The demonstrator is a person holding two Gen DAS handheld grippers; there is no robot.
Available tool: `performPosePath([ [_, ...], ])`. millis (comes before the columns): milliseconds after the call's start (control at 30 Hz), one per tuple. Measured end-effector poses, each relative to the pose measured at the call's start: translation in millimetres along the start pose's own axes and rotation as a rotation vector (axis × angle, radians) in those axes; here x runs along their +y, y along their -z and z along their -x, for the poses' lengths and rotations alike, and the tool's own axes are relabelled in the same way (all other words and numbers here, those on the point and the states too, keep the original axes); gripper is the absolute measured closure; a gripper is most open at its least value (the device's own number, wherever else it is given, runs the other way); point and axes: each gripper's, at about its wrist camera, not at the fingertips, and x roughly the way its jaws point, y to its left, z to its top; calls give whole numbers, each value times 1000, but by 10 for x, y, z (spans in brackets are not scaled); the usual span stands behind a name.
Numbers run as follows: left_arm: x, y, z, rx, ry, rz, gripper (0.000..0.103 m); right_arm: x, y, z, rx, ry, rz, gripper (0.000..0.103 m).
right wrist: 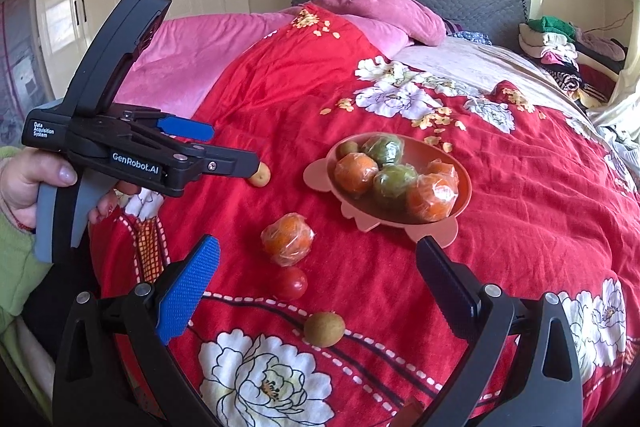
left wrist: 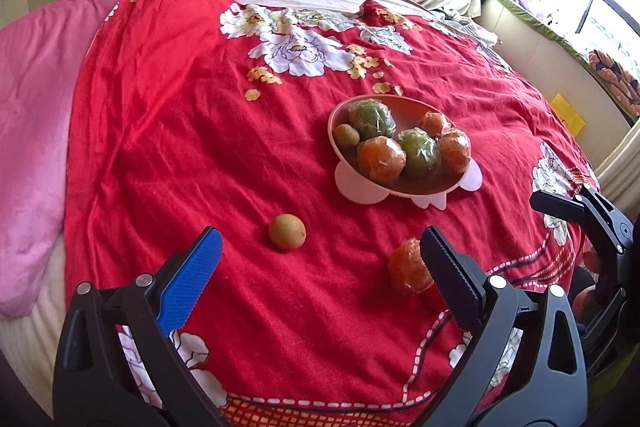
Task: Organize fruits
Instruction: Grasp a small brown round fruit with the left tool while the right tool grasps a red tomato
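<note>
Both tools gape, empty: left tool (left wrist: 320,267), right tool (right wrist: 318,281). Pink bowl (left wrist: 404,189) centre frame on red bedspread (left wrist: 200,147), fruit-filled. Loose wrapped orange (right wrist: 287,239), tomato (right wrist: 291,283), brown fruit (right wrist: 324,329) lower centre.

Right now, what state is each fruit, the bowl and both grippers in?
Pink bowl: upright, holding six fruits.
Wrapped orange: loose on bedspread.
Cherry tomato: loose.
Near brown fruit: loose.
Far brown fruit: loose.
Left hand-held gripper: open, empty.
Right hand-held gripper: open, empty.

Four oranges (right wrist: 287,238) — two limes (right wrist: 394,183) — three longans (right wrist: 324,329).
</note>
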Motion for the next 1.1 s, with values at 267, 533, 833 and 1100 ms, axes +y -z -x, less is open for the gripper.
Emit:
performPosePath([
  [267, 43, 77, -3, 17, -2, 8, 10, 59, 34, -28, 31, -5, 20, 5],
  [533, 47, 176, -61, 42, -3, 1, 10, 108, 80, -109, 72, -7, 38, 5],
  [833, 81, 254, -119, 67, -8, 0, 10, 178, 148, -281, 142, -3, 62, 13],
  [1100, 112, 224, -167, 63, 4, 10, 10, 273, 173, -509, 223, -11, 100, 46],
])
